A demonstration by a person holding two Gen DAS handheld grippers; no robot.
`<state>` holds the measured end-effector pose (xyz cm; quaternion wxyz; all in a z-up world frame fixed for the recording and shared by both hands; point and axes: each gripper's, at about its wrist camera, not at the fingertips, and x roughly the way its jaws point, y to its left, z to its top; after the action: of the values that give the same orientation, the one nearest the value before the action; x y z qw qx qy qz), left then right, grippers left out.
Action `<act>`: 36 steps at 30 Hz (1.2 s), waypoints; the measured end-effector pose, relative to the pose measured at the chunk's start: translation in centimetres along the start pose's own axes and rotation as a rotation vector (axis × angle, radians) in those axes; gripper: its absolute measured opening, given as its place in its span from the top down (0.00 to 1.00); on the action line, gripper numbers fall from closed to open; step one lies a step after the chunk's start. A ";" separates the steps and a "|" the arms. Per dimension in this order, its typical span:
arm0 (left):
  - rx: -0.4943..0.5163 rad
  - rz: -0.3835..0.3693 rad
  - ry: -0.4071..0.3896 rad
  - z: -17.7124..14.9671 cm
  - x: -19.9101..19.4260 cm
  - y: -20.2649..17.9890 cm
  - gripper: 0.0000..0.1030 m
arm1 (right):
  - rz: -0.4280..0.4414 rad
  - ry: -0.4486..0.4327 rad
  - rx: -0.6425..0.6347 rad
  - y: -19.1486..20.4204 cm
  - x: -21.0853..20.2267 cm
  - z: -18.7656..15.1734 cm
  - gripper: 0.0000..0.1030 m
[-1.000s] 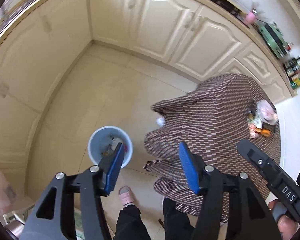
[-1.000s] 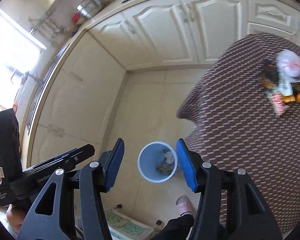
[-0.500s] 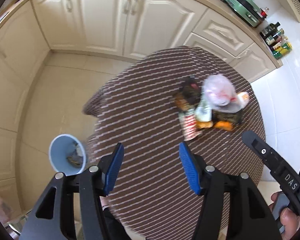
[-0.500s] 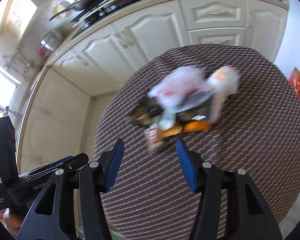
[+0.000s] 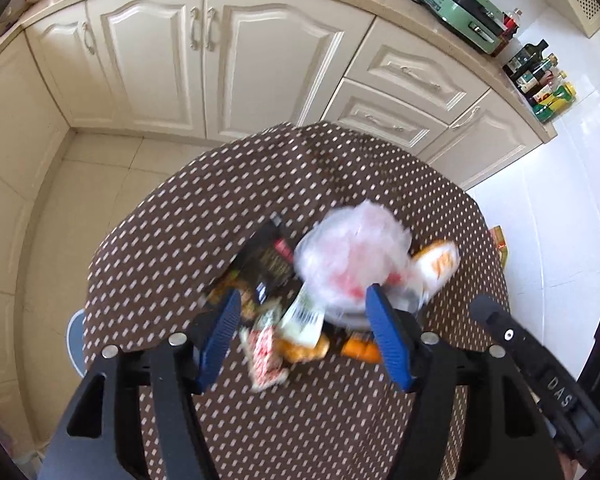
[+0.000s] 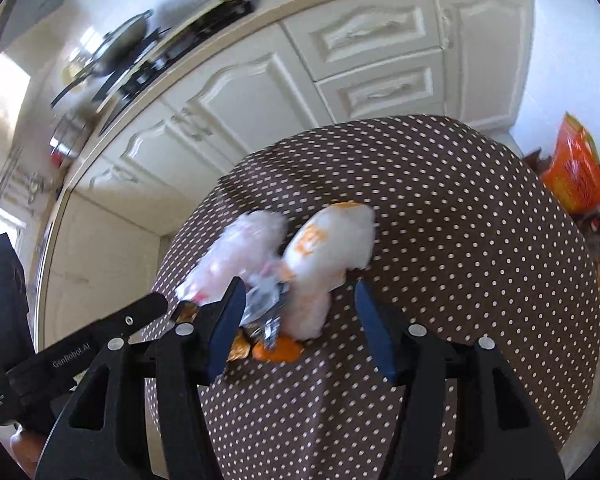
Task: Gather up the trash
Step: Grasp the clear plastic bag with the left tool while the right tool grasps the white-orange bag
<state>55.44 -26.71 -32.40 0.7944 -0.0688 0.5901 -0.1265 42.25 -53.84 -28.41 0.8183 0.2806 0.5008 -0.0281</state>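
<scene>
A heap of trash lies on a round table with a brown dotted cloth (image 5: 172,240): a crumpled clear plastic bag (image 5: 352,256), a black wrapper (image 5: 266,264), a white and orange packet (image 5: 438,262) and small orange and red wrappers (image 5: 266,364). My left gripper (image 5: 302,336) is open and empty, just above the near side of the heap. My right gripper (image 6: 296,316) is open and empty, over the white and orange packet (image 6: 324,248) and the plastic bag (image 6: 240,252). The blue bin (image 5: 74,340) peeks out on the floor left of the table.
Cream kitchen cabinets (image 5: 204,60) stand behind the table, with a green appliance (image 5: 464,4) and bottles (image 5: 540,80) on the counter. A hob with a pan (image 6: 116,52) is at the left. An orange bag (image 6: 572,168) lies on the floor right of the table.
Both grippers have swung from over the blue bin on the floor to the table and come close above the trash heap. Both stayed open and empty.
</scene>
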 end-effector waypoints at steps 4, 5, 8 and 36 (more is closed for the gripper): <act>0.006 0.010 0.010 1.8 2.2 -0.9 0.38 | 0.012 0.013 0.076 -1.0 1.5 1.2 0.41; 0.007 0.015 0.019 2.1 2.7 -1.0 0.38 | 0.022 0.021 0.101 -1.3 2.0 1.5 0.40; 0.015 0.019 0.035 2.6 4.0 -1.2 0.38 | 0.034 0.038 0.167 -1.7 3.5 2.0 0.38; 0.056 -0.186 -0.114 2.4 -3.8 0.1 0.79 | -0.082 -0.216 -0.094 3.7 -3.4 2.7 0.69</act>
<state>56.67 -25.58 -28.23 0.8132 -0.1082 0.5311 -0.2121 43.94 -52.84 -23.01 0.8780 0.2167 0.4213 -0.0681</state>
